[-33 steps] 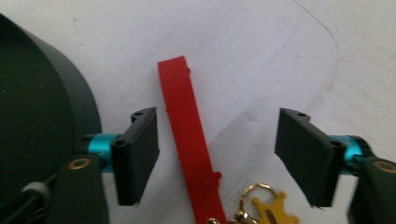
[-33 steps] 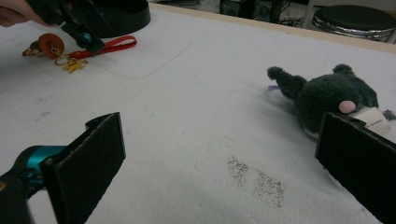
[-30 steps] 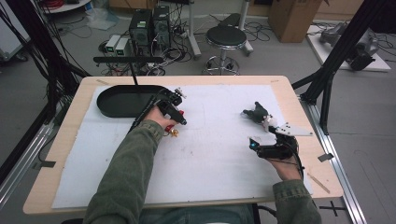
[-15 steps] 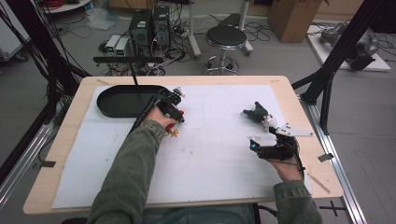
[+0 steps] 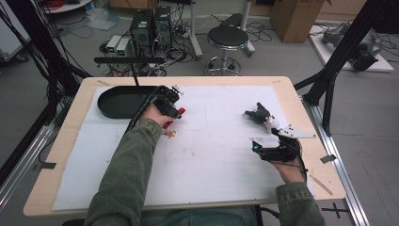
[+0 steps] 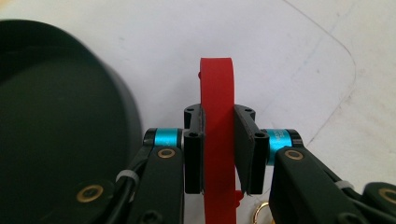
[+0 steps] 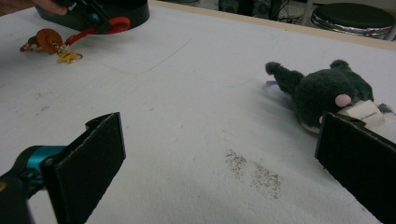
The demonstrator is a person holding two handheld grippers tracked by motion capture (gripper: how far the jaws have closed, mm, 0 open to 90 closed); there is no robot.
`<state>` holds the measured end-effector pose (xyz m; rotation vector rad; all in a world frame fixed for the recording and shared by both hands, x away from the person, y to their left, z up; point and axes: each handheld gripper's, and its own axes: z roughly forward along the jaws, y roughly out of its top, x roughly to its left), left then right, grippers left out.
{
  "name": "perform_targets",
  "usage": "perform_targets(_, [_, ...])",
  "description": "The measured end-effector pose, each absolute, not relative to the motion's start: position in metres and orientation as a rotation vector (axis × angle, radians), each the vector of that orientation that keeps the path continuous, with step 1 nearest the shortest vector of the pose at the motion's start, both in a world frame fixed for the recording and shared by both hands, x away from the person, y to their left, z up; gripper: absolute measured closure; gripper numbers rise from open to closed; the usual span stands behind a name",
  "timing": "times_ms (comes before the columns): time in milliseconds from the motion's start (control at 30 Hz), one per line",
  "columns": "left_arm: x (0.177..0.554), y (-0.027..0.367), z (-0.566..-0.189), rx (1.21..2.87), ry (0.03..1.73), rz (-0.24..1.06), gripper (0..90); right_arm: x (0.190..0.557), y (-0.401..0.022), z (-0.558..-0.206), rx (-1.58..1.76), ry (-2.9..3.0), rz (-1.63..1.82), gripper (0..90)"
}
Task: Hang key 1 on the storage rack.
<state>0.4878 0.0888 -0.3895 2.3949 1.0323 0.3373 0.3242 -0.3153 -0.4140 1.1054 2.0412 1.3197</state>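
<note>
We pinch the red strap [image 6: 216, 140] in our left gripper [image 6: 218, 154] beside the tray [image 5: 117, 101], likely its destination (right gripper [image 7: 219, 163] gapes wide, idle).

- Left gripper [image 6: 219, 154]: the jaws are pinching a red strap [image 6: 217, 140], so the gap between them is taken up.
- Black tray [image 6: 56, 130] is sitting close on the left jaw's outer side, its wall blocking passage there.
- Ahead of and right of the left jaws, bare white mat [image 6: 299, 60] is lying open.
- Right gripper [image 7: 224, 168]: jaws are standing wide apart, with bare mat between them.
- Dark plush toy [image 7: 327, 91] is lying ahead, just beyond the right-hand jaw, obstructing that side.
- Far ahead-left of the right jaws, a brown tag with gold clip [image 7: 51, 44] is resting on the mat; the stretch up to it is staying open.
</note>
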Motion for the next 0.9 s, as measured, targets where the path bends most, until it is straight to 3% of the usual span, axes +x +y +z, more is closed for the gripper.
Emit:
perform_targets(500, [0.473,0.125,-0.335,2.232,1.04,0.404,74.9,0.325,-0.313,-0.414,1.096,2.041,1.32,0.5])
perform_targets(900, [0.47,0.128,-0.295,2.201,1.013,0.471,75.0,0.325,-0.313,-0.414,1.101,2.044,1.32,0.5])
